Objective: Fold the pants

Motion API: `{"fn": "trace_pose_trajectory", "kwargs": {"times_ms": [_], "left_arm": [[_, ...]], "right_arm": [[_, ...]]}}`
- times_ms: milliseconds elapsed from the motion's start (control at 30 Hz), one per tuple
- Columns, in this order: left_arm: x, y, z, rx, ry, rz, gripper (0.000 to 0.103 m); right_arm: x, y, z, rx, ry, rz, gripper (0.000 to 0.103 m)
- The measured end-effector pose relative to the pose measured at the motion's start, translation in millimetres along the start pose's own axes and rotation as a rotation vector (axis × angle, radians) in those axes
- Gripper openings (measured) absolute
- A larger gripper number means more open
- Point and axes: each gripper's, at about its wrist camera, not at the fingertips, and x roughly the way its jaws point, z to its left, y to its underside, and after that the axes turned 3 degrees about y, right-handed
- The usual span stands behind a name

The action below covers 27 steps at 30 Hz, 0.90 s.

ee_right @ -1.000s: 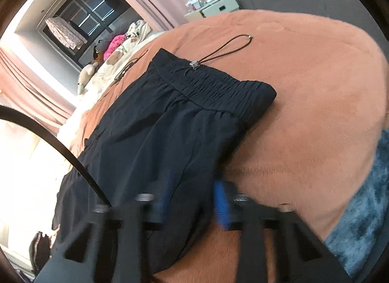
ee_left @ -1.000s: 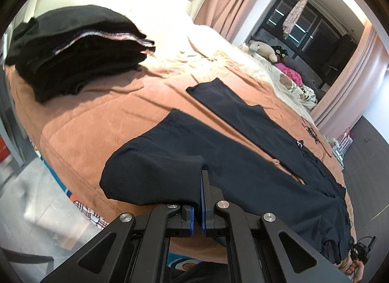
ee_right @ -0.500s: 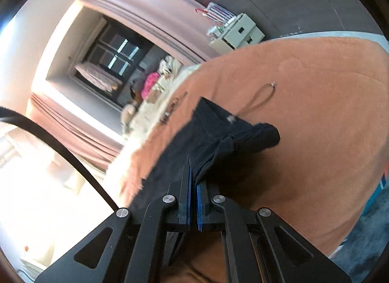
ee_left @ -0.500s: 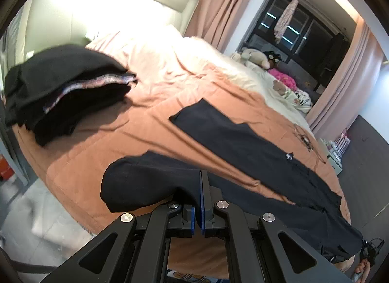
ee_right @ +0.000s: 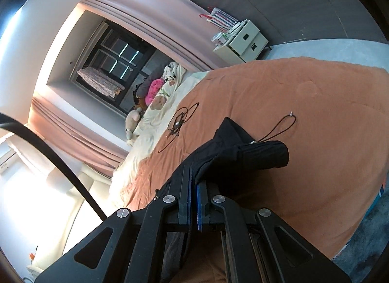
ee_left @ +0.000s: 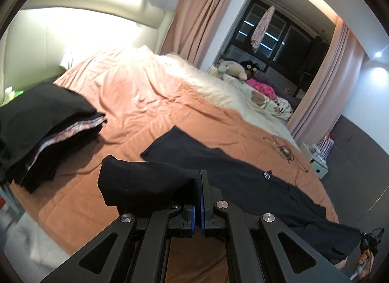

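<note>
A: Status on your left gripper (ee_left: 201, 185)?

B: Your jaws are clamped together on a leg hem of the black pants (ee_left: 243, 173). The pinched cloth bunches up and drapes off to the left of the fingers, lifted clear of the bed (ee_left: 136, 103). The other leg lies flat on the orange cover further in.

A: And your right gripper (ee_right: 193, 178)?

B: Clamped on the pants (ee_right: 243, 156) too, at the waistband end. The elastic band is folded over to the right of the fingers, raised off the cover. The drawcord (ee_right: 282, 128) trails from it and its loop lies on the bed.

A: So where do the pants sit overall?

B: On the near side of the bed, strung between your two grippers. In the left view the fabric runs right along the bed edge towards your right hand (ee_left: 364, 261), low at the frame edge. The middle part looks to rest on the cover; I can't tell how much of it is off.

A: Anything else on the bed?

B: A stack of folded dark clothes (ee_left: 43, 122) at the left, well apart from the pants. A tangle of thin cord (ee_left: 283, 148) lies near the far edge, apart from the pants. Plush toys (ee_left: 231, 67) are by the window at the far side.
</note>
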Motion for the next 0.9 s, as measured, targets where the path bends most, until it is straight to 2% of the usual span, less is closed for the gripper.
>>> {"fn": "trace_pose_trajectory", "kwargs": {"times_ms": [200,433,667,900], "left_arm": [[21.7,-23.8,-3.6,-0.003,-0.011,-0.008,0.002],[59.5,-55.6,-3.7,-0.013,-0.047,0.007,0.002],[113.1,-79.4,-5.9,0.006,-0.077,0.036,0.002],[185.0,-99.1,-4.7,-0.003,-0.113,0.077,0.002]], "right_arm": [[4.6,-9.6,27.7,-0.054,0.008,-0.003,0.0],[37.3,-22.4,38.7,-0.058,-0.005,-0.022,0.0],[75.5,-29.1,54.9,-0.08,0.021,-0.02,0.0],[118.1,-46.9,79.2,-0.133,0.061,-0.001,0.0]]}}
